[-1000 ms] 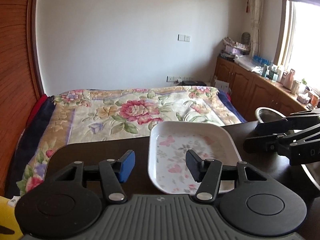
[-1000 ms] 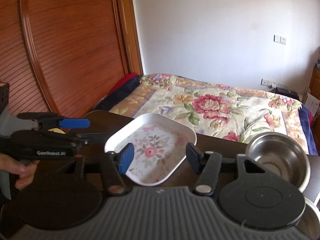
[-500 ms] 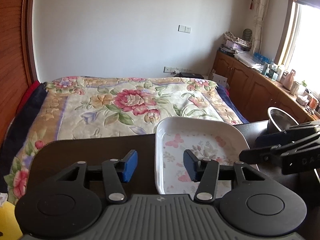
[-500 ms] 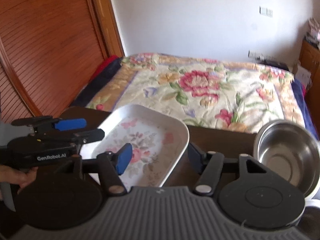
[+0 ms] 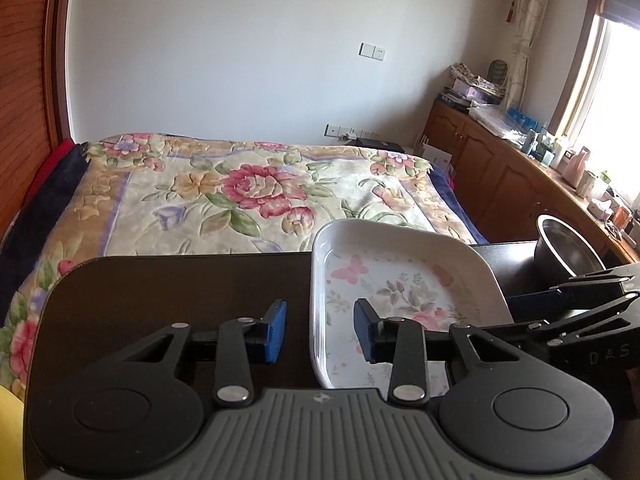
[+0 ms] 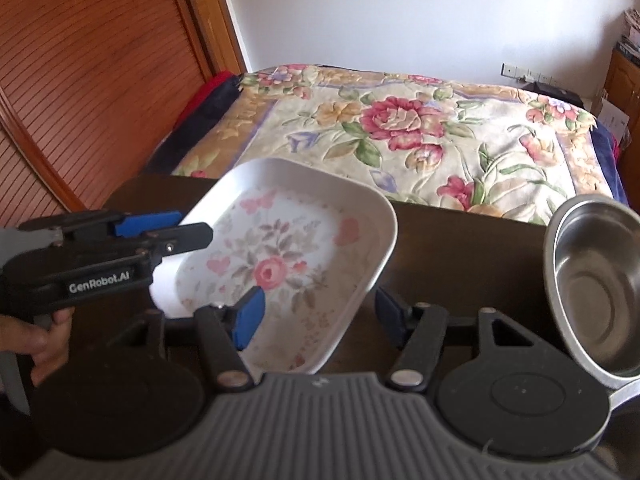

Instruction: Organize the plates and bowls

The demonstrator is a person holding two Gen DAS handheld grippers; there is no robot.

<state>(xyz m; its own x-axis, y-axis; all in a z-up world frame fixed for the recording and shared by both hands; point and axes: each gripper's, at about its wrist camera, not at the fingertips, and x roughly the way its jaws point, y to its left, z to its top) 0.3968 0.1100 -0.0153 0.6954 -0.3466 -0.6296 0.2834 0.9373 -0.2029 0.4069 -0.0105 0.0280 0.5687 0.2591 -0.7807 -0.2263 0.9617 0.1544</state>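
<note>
A white square plate with a flower print [image 5: 404, 280] [image 6: 288, 264] lies on the dark table [image 5: 180, 292]. My left gripper [image 5: 320, 330] is open, its jaws astride the plate's left rim. My right gripper [image 6: 316, 314] is open, its jaws astride the plate's right rim. Each gripper shows in the other's view: the right one [image 5: 576, 292] at the plate's right side, the left one [image 6: 160, 228] at its left side. A steel bowl [image 6: 596, 288] [image 5: 568, 248] stands on the table to the right of the plate.
A bed with a flowered blanket [image 5: 248, 192] lies just beyond the table's far edge. A wooden cabinet with clutter [image 5: 520, 168] runs along the right wall. A slatted wooden door [image 6: 92, 80] is at the left. A second steel rim [image 6: 624, 394] shows at the right.
Both grippers have moved forward and closer to the plate, so that each now straddles one rim. The plate and the bowl have not moved.
</note>
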